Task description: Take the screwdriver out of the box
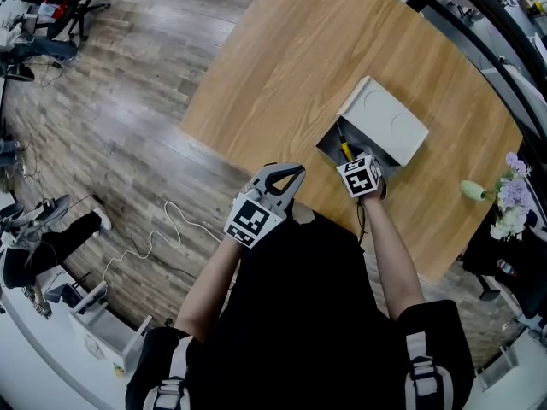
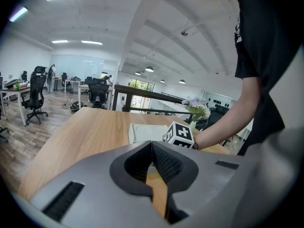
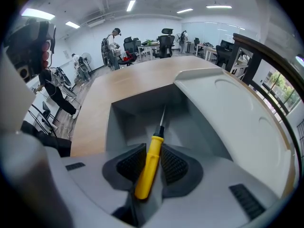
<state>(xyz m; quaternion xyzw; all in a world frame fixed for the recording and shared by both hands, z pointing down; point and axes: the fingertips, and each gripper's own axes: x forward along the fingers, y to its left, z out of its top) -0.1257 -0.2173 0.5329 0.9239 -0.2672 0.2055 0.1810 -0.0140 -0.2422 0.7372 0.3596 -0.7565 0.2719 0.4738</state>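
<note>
Right gripper view: the right tongs [image 3: 153,161] pinch the yellow handle of the screwdriver [image 3: 147,172]. Its blade points down into the open grey box [image 3: 137,115], whose lid [image 3: 237,122] is tipped back to the right. The left tongs [image 2: 152,161] are pressed together with nothing in them, at the near edge of the table [image 2: 80,132], apart from the box. Recommendation: grip firmly and draw back along the blade's line, so the tip clears the box wall without snagging.

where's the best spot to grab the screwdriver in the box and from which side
Grip the screwdriver by its thick yellow handle, coming from the butt end: the thin shaft points away into the box. The right tool holds it so.
</note>
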